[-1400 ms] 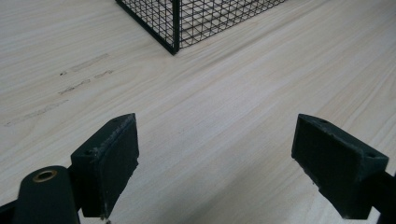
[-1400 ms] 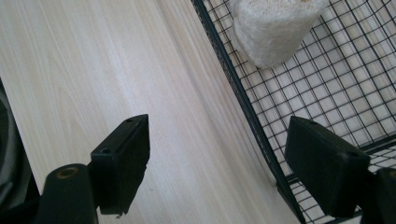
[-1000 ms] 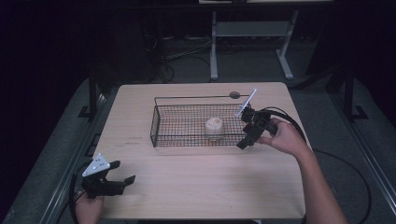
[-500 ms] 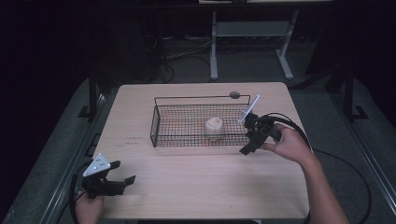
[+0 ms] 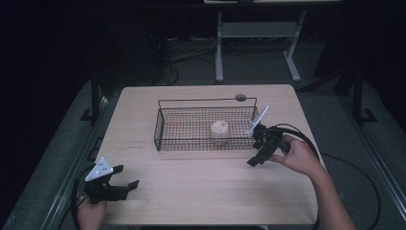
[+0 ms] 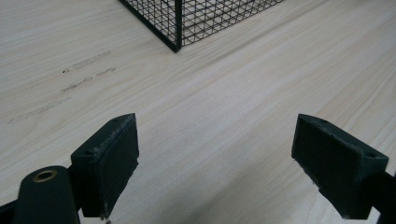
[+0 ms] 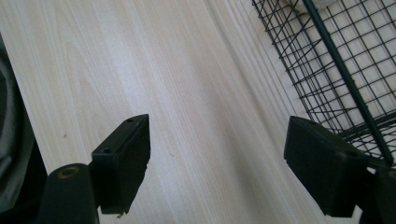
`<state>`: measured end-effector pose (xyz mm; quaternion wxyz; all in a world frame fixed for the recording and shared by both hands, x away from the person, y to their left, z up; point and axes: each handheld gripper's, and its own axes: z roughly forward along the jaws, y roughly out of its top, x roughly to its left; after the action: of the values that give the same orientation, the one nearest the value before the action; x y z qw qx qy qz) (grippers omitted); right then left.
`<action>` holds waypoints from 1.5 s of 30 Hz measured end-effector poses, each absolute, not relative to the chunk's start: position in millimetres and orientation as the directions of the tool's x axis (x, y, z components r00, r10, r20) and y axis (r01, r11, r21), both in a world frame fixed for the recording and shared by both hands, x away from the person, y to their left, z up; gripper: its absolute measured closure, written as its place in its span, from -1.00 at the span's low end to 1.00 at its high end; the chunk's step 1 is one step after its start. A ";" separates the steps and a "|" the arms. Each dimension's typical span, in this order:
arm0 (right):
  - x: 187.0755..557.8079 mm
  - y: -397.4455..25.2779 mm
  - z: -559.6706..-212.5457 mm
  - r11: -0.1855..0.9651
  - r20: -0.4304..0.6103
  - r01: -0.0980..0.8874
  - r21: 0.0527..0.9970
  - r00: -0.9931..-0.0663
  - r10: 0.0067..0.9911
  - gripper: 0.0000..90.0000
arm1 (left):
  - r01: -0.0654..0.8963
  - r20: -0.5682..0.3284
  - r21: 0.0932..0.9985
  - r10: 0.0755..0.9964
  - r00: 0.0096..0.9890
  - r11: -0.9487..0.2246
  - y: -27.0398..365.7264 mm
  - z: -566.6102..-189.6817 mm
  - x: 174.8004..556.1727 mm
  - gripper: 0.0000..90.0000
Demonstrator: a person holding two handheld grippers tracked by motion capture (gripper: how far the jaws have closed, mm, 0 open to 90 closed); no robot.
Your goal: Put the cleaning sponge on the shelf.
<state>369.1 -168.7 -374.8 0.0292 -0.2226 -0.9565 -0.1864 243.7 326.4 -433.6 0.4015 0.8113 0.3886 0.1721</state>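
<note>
At the near left corner of the tabletop (image 5: pixel 201 187), the left gripper (image 5: pixel 125 188) lay low over the wood with its fingers (image 6: pixel 109 163) spread wide apart, nothing between them. Farther in and to the right, the right gripper (image 5: pixel 253 160) hovered just beside the near right corner of the wire basket (image 5: pixel 165 125), its fingers (image 7: pixel 123 161) likewise wide apart over bare wood. The basket stood at the middle of the tabletop, and a small round pale object (image 5: pixel 219 130) sat inside it, toward its right half. A small dark disc (image 5: pixel 240 97) lay just behind the basket's far right corner.
</note>
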 end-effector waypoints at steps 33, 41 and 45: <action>338.5 -199.9 -406.6 0.788 0.167 0.480 0.386 -0.876 0.452 -0.50 | 0.494 -0.033 0.785 0.771 0.636 -0.374 326.5 -434.4 243.9 -0.70; 329.2 -208.6 -412.4 0.775 0.167 0.486 0.403 -0.872 0.460 -0.50 | 0.494 -0.030 0.783 0.771 0.637 -0.377 326.4 -434.6 243.9 -0.70; 325.1 -211.9 -415.5 0.769 0.170 0.491 0.410 -0.869 0.464 -0.50 | 0.494 -0.031 0.784 0.771 0.637 -0.377 326.6 -434.5 243.9 -0.70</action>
<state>325.1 -211.9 -415.5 0.0295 -0.2541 -0.9399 -0.2261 243.9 326.6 -434.5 0.3999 0.8114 0.3895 0.1731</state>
